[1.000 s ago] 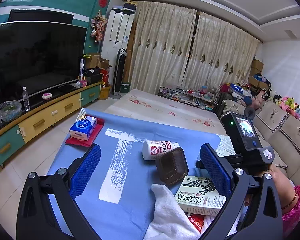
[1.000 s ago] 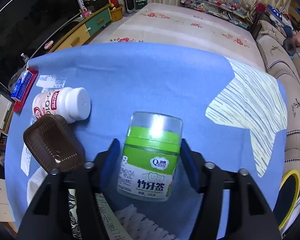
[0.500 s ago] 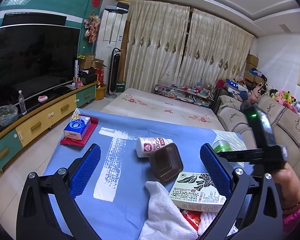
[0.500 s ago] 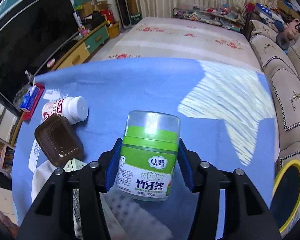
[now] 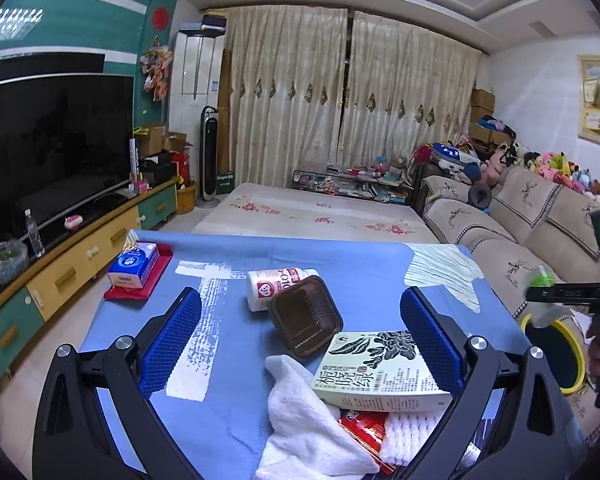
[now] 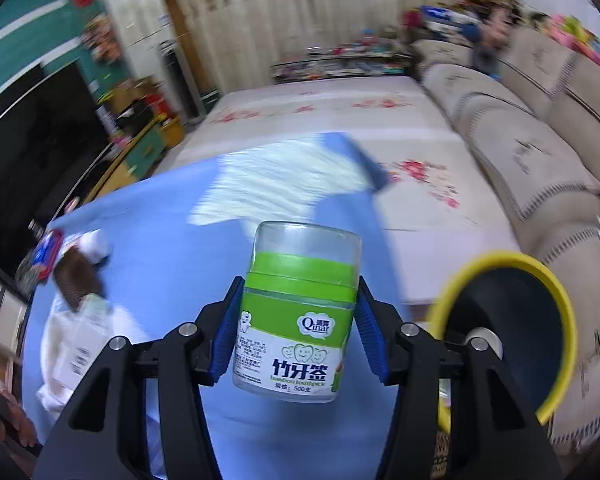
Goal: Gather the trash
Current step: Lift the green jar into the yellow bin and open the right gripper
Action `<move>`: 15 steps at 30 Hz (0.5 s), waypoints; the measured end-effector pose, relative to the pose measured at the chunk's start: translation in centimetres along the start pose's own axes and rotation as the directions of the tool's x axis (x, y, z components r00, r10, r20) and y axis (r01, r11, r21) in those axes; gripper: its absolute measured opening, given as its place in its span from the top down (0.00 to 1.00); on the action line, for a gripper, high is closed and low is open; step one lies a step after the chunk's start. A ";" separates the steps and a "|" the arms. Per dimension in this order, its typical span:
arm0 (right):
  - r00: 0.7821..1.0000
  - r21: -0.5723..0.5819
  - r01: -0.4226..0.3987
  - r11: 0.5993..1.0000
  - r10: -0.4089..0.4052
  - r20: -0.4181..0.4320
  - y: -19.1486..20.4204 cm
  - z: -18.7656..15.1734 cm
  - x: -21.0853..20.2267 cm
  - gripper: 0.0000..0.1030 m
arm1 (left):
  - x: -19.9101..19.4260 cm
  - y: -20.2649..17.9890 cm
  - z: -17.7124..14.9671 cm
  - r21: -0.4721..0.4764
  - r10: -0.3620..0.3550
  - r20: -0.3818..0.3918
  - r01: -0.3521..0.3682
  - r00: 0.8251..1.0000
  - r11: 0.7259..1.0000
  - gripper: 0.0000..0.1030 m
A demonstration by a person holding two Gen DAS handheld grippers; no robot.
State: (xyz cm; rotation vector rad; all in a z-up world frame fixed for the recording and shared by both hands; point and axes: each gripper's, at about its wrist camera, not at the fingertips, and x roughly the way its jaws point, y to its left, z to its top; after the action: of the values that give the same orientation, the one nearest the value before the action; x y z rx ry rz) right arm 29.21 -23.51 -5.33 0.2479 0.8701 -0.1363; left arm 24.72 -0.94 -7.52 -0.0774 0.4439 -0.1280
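The left-hand view looks across a desk covered in blue cloth. At its far left edge a tissue box sits on a red mat, right by the drop to the floor. The left gripper hovers over the near part of the desk with its jaws wide apart and nothing between them. Between the blue pads lies a strip of bare cloth on the left, then a white bottle on its side touching a brown plastic tray. Nearer the camera a white towel and a book crowd the near edge, the book resting partly on a red wrapper. The far right corner of the desk is open. Past the right edge stands a bin with a yellow rim, close to a sofa.

The right-hand view is blurred at the sides. The right gripper has its jaws closed on a toothpick jar, green-banded with a clear cap, held upright above the desk's right part, with open blue cloth to its left. To its right, just off the desk's edge, the bin's open mouth shows, its rim partly behind the gripper's right arm.
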 end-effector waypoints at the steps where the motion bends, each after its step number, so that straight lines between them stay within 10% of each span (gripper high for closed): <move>1: 1.000 0.025 0.021 0.999 -0.021 0.001 -1.6 -0.4 -0.2 0.50 | -0.1 -0.2 -0.1 0.006 -0.008 0.002 0.008 1.000 1.000 0.05; 15: 0.979 0.233 0.200 0.952 -0.185 -0.087 -14.8 -4.9 2.7 0.51 | -0.4 -2.5 -0.7 0.070 -0.058 0.010 0.057 0.998 0.996 0.05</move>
State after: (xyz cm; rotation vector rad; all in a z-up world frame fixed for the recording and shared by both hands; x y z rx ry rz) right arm 24.04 -36.51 -12.82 0.3955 0.9414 -0.4197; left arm 23.81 -3.42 -7.69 -0.0223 0.4249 -0.1996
